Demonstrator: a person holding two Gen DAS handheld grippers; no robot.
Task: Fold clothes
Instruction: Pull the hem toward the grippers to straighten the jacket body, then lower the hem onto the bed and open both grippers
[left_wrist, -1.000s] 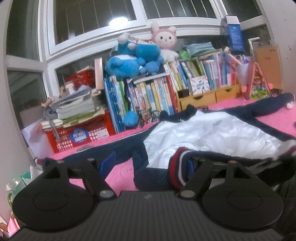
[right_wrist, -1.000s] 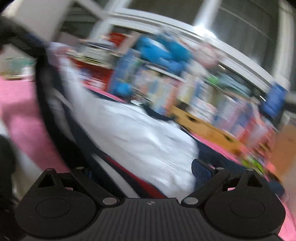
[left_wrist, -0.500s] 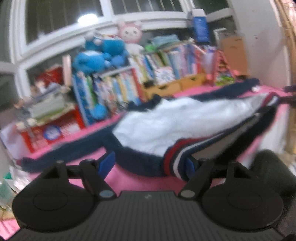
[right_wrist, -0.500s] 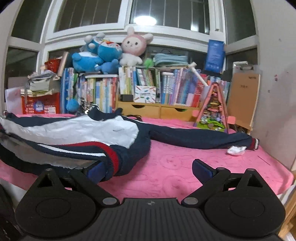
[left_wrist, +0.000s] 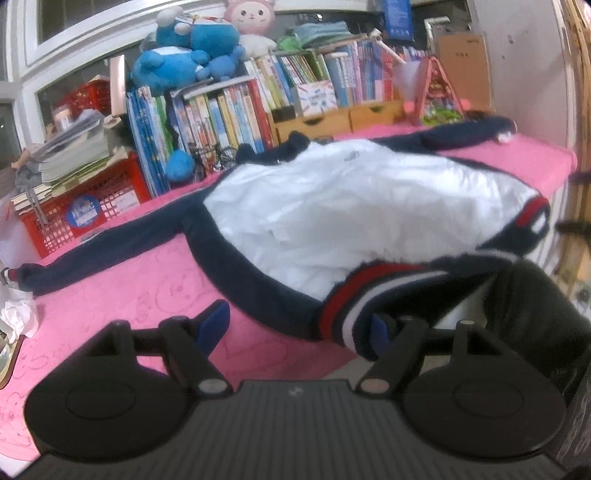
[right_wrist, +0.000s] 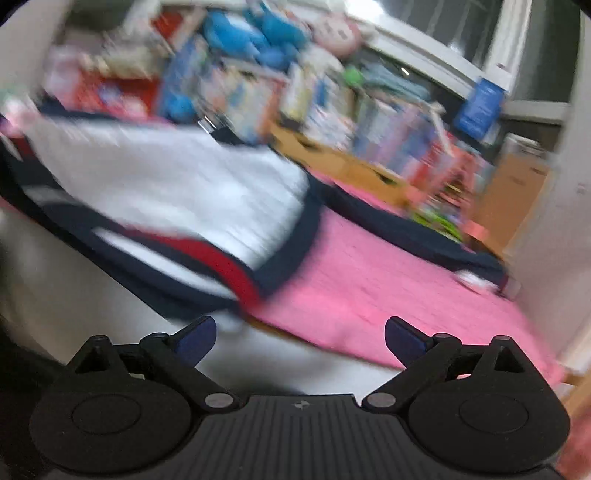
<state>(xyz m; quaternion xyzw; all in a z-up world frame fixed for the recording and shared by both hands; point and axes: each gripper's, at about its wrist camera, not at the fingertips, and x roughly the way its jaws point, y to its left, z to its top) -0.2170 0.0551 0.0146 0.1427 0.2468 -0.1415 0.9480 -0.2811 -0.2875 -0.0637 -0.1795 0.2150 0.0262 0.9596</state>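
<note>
Compared with 1 second earlier, the left wrist view has dropped and swung closer to the near edge of the bench (left_wrist: 122, 280), so the striped hem (left_wrist: 354, 295) of the jacket (left_wrist: 332, 206) now sits right in front of the left tongs (left_wrist: 295, 326); the right wrist view, sharp half a second ago, is smeared with motion again. The left tongs stand wide open, with the hem corner lying just beside the right-hand finger and hanging over the bench edge; whether the pad touches the cloth cannot be told. The right tongs (right_wrist: 301, 338) are also wide open with nothing between the fingers, hovering off the near edge beside the jacket's striped hem (right_wrist: 207, 266). A red basket (left_wrist: 92, 206) at the back left holds a stack of papers and books (left_wrist: 70, 155). A row of upright books (left_wrist: 229, 107) stands along the back, with blue plush toys (left_wrist: 184, 59) on top and wooden drawers (left_wrist: 332, 118) beside it. The jacket lies spread flat on the pink bench cover, white body up, collar (left_wrist: 291, 142) toward the books and hem toward the near edge. Its 2 navy sleeves stretch out sideways, 1 sleeve (left_wrist: 110, 251) to the left edge and 1 sleeve (left_wrist: 461, 133) to the far right, so its long axis runs across the bench from cuff to cuff.
</note>
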